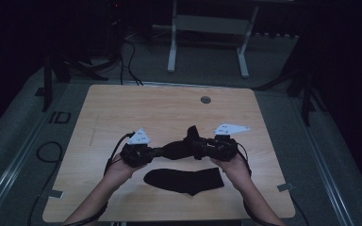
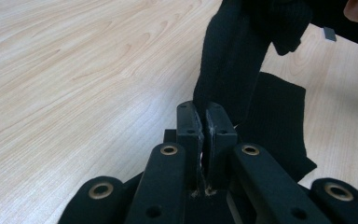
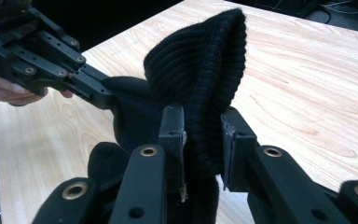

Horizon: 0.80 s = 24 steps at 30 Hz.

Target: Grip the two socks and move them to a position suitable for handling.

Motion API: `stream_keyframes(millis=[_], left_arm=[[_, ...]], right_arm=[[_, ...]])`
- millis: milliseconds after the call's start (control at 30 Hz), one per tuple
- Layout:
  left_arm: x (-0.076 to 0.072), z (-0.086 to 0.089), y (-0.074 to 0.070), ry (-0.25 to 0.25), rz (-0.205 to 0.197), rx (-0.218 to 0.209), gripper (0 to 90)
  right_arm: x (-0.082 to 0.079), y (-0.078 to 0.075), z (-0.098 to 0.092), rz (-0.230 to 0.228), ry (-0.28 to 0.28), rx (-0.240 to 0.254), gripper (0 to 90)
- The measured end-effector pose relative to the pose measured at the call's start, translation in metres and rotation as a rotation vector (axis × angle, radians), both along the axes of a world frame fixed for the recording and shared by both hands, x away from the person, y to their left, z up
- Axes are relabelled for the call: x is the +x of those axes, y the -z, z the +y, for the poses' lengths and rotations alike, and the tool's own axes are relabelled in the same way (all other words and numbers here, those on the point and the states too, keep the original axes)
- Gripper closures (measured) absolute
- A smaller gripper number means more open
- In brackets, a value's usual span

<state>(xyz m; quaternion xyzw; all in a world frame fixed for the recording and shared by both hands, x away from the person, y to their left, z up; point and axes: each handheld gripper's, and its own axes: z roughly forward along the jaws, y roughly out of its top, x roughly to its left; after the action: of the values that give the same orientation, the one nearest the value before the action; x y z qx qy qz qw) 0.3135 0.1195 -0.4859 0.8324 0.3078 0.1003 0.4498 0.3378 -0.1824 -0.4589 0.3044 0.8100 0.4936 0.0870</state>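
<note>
A black ribbed sock hangs stretched between my two grippers above the wooden table. My left gripper is shut on one end of it; in the left gripper view the jaws pinch a thin fold of the sock. My right gripper is shut on the thick ribbed cuff, which stands up between its jaws as a rounded hump. The left gripper also shows at upper left in the right gripper view. A second black sock lies flat on the table near the front edge.
A round cable hole sits near the table's far edge. Bits of tape mark the front corners. Beyond the table stand white desk legs, and cables lie on the dark floor.
</note>
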Motion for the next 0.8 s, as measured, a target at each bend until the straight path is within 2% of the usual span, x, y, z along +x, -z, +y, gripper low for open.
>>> stream_keyframes(millis=[167, 300, 400, 467, 533, 600, 633, 667, 700, 733, 767, 800], left_arm=[[0.000, -0.002, -0.003, 0.004, -0.002, 0.013, 86.6], [-0.001, -0.005, -0.005, 0.017, -0.009, 0.003, 86.5], [-0.002, -0.006, -0.007, 0.020, -0.014, 0.001, 86.5], [-0.004, -0.007, -0.008, 0.023, -0.018, 0.001, 86.5], [-0.004, -0.007, -0.008, 0.022, -0.020, -0.002, 86.5], [-0.004, -0.006, -0.007, 0.019, -0.015, 0.000, 86.5], [-0.004, -0.006, -0.007, 0.019, -0.015, 0.000, 86.5], [-0.003, -0.005, -0.007, 0.011, -0.012, 0.000, 86.5], [-0.003, -0.005, -0.007, 0.011, -0.012, 0.000, 86.5], [-0.002, -0.004, -0.007, 0.010, -0.005, 0.001, 86.5], [-0.002, -0.002, -0.007, 0.000, -0.008, 0.006, 86.4], [0.000, 0.003, -0.007, -0.014, -0.005, 0.020, 86.4]], right_arm=[[-0.001, 0.000, -0.006, 0.018, -0.007, 0.034, 73.5], [-0.002, -0.001, -0.011, 0.028, -0.008, 0.070, 73.0], [-0.002, -0.003, -0.015, 0.026, -0.010, 0.102, 68.9], [-0.001, -0.004, -0.019, 0.027, 0.007, 0.114, 71.0], [0.000, -0.005, -0.024, 0.029, 0.030, 0.128, 82.4], [0.001, -0.004, -0.025, 0.026, 0.038, 0.096, 84.9], [0.001, -0.004, -0.025, 0.026, 0.038, 0.096, 84.9], [0.001, 0.000, -0.023, 0.031, 0.044, 0.050, 85.8], [0.001, 0.000, -0.023, 0.031, 0.044, 0.050, 85.8], [0.001, 0.002, -0.023, 0.024, 0.053, 0.026, 85.8], [0.001, 0.004, -0.023, 0.035, 0.051, 0.020, 85.8], [0.002, 0.007, -0.027, 0.029, 0.084, 0.007, 85.8]])
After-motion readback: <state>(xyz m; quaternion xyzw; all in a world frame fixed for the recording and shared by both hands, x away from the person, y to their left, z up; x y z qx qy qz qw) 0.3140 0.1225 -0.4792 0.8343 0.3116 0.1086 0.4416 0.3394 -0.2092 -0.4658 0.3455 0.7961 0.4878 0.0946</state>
